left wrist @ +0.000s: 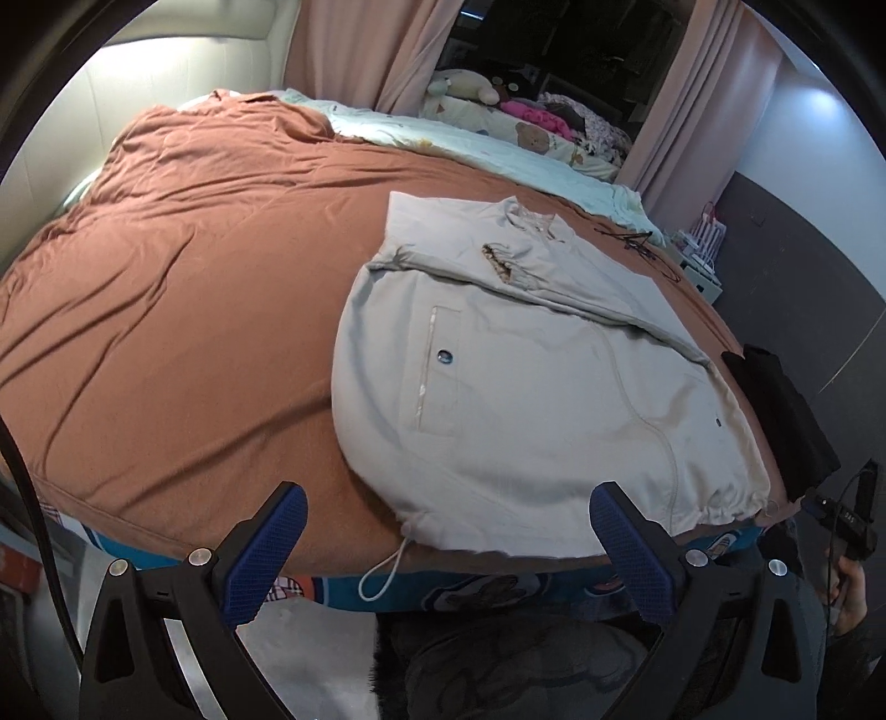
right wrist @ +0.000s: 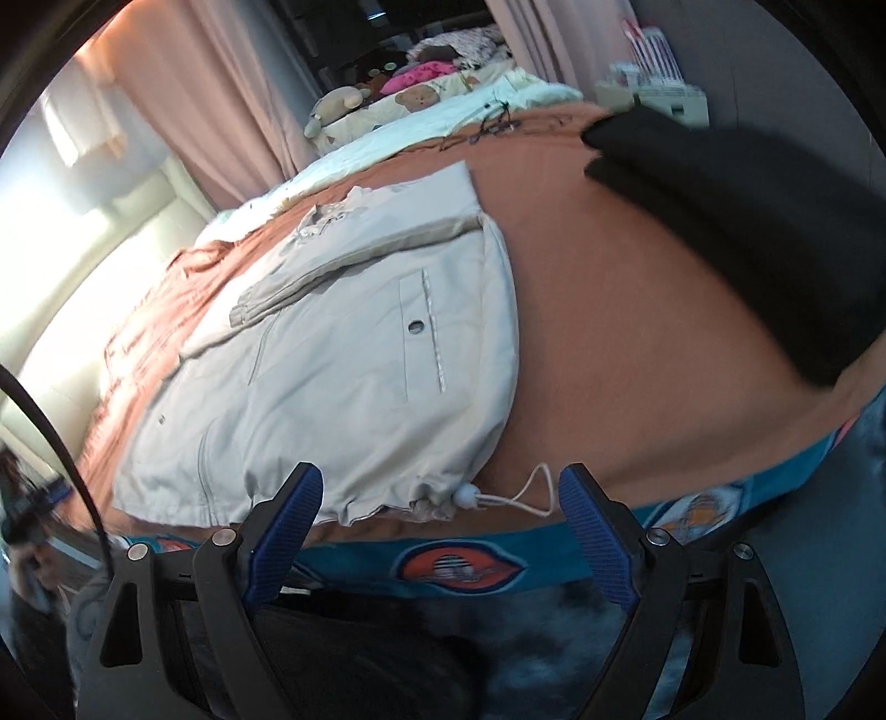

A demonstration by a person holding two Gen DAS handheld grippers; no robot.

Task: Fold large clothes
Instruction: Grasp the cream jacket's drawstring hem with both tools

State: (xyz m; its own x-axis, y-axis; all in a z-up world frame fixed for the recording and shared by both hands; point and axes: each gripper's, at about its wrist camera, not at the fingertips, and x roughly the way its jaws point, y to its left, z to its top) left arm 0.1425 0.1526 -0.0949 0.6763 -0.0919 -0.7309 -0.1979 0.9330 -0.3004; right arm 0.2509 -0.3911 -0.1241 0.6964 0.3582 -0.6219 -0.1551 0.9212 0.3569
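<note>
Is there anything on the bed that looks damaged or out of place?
Yes. The beige jacket has a brown, torn-looking patch near its collar. Also, its drawstring hangs loose over the edge of the bed instead of lying tucked in.

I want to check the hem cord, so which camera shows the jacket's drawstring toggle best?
The right wrist view: the toggle and its looped cord lie sharp and close, at the jacket's near hem corner. The left wrist view shows only a cord loop hanging over the bed edge.

Both wrist views angled downward from the bed's [left wrist: 166, 277] near edge, close in; shared: beige jacket [left wrist: 526, 387], black folded garment [right wrist: 747, 232], pink curtains [left wrist: 360, 50].
</note>
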